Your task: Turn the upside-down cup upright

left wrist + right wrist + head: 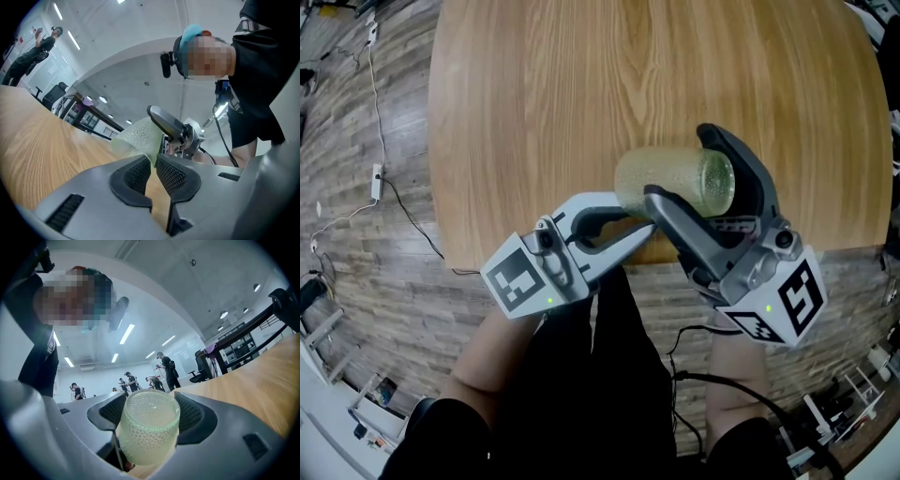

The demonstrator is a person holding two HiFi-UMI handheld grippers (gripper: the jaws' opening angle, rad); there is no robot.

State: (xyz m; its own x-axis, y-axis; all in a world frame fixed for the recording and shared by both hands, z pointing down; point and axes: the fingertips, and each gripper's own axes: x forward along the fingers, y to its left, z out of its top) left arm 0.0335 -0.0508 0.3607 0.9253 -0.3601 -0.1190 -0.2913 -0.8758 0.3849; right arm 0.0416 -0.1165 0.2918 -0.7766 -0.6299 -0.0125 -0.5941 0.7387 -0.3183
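A pale green, dimpled translucent cup (670,178) hangs on its side just above the front edge of the wooden table (581,94), thick base to the right and mouth to the left. My right gripper (680,164) is shut across its body, and in the right gripper view the cup (147,427) sits between both ribbed pads (190,413). My left gripper (636,222) comes in from the lower left. In the left gripper view its pads (176,176) pinch the thin wall of the cup (136,138) at the rim, with a finger of the right gripper (166,123) just behind.
The table's front edge runs right under the cup. On the wood-pattern floor to the left lie a white cable and a power strip (377,183). Several people (166,369) stand far off in the room, and desks and chairs (70,105) stand beyond the table.
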